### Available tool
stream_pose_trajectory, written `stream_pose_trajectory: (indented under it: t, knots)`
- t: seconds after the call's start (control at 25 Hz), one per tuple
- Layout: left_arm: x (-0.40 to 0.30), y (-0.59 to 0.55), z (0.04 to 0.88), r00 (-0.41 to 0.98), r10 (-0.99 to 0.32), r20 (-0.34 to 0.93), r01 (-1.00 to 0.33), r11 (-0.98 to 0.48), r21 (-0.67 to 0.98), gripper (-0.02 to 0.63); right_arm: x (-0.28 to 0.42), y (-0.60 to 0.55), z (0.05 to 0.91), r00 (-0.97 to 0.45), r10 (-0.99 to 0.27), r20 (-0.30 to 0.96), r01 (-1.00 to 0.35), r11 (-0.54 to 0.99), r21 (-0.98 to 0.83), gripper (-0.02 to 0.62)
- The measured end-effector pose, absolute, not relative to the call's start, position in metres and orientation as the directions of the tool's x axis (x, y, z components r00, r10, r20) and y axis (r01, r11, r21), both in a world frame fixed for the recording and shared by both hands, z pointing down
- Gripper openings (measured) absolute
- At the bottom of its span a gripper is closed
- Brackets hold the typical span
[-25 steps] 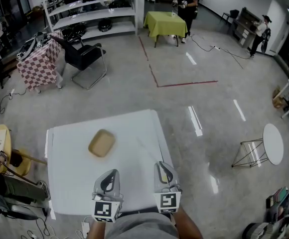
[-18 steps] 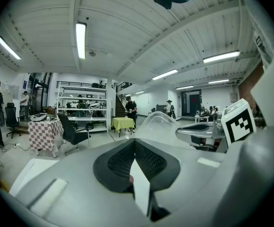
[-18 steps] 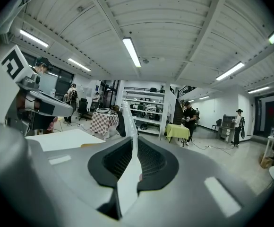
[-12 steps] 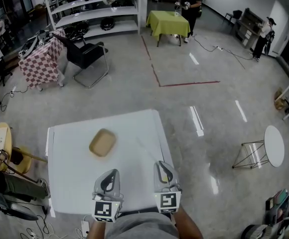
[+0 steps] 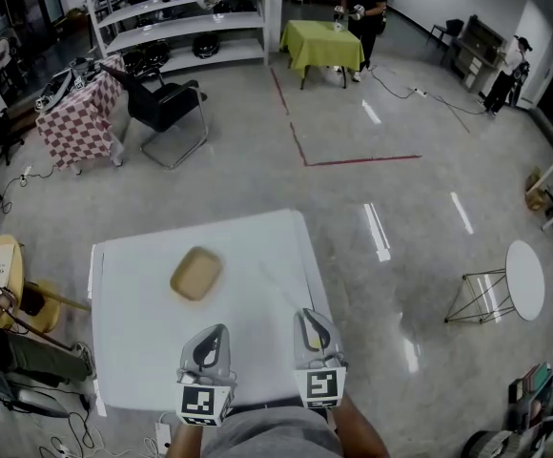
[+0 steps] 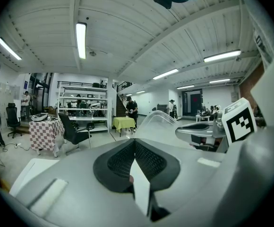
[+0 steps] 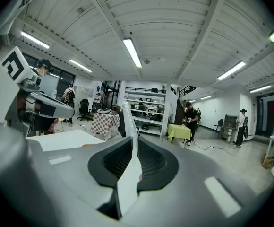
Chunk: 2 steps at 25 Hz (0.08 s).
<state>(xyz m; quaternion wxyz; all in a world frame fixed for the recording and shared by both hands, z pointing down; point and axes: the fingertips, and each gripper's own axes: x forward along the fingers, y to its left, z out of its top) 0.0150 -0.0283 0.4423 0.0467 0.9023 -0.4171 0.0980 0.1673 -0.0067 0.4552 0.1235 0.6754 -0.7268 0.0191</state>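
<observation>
My two grippers hover side by side over the near edge of a white table [image 5: 124, 332], pointing away from me. Left gripper [image 5: 210, 334] is shut with nothing in it; in the left gripper view its jaws [image 6: 135, 144] meet in one line. Right gripper [image 5: 310, 319] is also shut and empty, its jaws [image 7: 132, 143] pressed together. A tan oval dish [image 5: 195, 274] lies on the table ahead of the left gripper, well apart from both. Each gripper view shows the other gripper beside it and the room beyond.
Past the table is bare grey floor with a red tape line [image 5: 353, 161]. Farther off stand a black chair [image 5: 167, 108], a checked-cloth table [image 5: 74, 122], white shelving [image 5: 176, 17] and a green-cloth table [image 5: 319, 46] with a person [image 5: 360, 3]. A round white side table [image 5: 522, 275] stands at the right.
Both grippers stay where they were, still shut. In the left gripper view a person at the room's far left has stepped a little leftwards.
</observation>
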Motion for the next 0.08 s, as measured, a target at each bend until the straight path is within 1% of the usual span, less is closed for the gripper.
stream_pose_trajectory:
  t: [0.08]
  knots:
    - [0.0144,-0.0291,0.444,0.633,-0.743,0.216,-0.762,-0.648,0.003,0.012,0.1667,-0.0076,0.4564,-0.057,-0.977,0.205,-0.986,0.087,0.14,0.037]
